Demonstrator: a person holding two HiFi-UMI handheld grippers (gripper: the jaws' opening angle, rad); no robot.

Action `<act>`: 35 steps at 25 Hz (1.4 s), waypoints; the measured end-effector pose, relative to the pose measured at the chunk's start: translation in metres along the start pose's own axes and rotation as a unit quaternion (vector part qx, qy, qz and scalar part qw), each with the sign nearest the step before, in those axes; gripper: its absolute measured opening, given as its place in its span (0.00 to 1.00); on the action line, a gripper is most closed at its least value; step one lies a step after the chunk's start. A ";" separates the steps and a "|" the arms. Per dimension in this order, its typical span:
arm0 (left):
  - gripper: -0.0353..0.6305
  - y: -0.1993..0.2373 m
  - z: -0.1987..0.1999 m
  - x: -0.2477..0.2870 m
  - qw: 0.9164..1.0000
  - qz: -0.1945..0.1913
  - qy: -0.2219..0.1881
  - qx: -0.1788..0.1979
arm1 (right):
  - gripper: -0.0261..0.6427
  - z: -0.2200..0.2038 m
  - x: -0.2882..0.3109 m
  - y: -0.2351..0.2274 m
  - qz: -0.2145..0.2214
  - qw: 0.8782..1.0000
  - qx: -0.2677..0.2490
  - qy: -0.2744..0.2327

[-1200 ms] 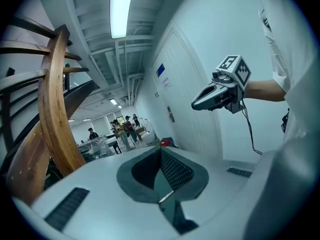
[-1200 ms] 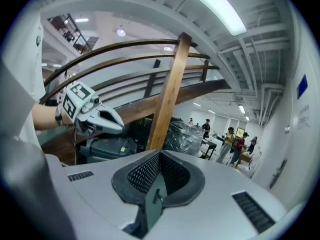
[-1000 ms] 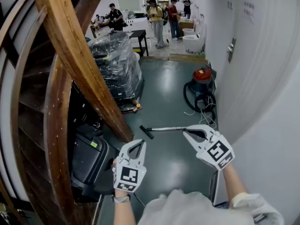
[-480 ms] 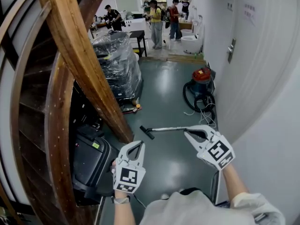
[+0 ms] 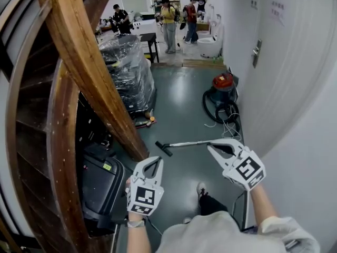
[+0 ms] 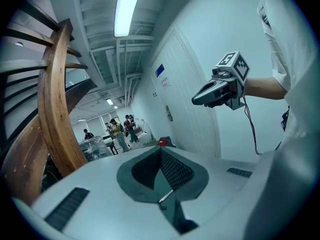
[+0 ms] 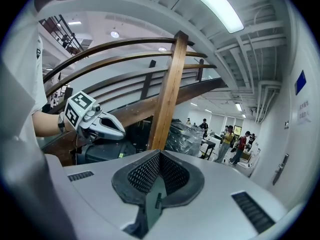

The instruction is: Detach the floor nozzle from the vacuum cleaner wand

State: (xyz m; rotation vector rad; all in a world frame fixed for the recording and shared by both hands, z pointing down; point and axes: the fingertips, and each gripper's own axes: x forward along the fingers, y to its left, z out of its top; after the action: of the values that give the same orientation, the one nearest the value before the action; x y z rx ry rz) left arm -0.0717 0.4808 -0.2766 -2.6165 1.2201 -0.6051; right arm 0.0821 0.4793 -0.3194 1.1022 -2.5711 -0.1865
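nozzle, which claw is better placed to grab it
Left, likely: the nozzle lies straight ahead of the left claw, while the right claw lines up with the other end of the wand. Both are shut and empty.

- Even overhead illum. is provided; ceiling strip light is blown out to white in left gripper view.
- Soft sheen is shown on grey floor; space under wooden stair is left dim.
- Gripper views: strong fisheye bending, corners vignetted dark; head-view edges are curved too.

The black floor nozzle is joined to the chrome wand, both flat on the floor.
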 end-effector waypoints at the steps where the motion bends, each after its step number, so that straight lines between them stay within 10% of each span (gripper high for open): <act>1: 0.05 0.004 -0.002 0.004 1.000 0.001 0.001 0.000 | 0.08 0.000 0.005 -0.002 0.001 1.000 -0.001 -0.003; 35: 0.05 0.169 0.029 0.259 0.998 0.053 0.025 -0.026 | 0.08 -0.010 0.202 -0.260 0.042 0.999 0.008 -0.013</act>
State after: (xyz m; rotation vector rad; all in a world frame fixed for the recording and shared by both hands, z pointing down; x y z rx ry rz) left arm -0.0257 0.1741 -0.2870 -2.5731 1.3974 -0.6304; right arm 0.1323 0.1542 -0.3235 1.0011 -2.6395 -0.1609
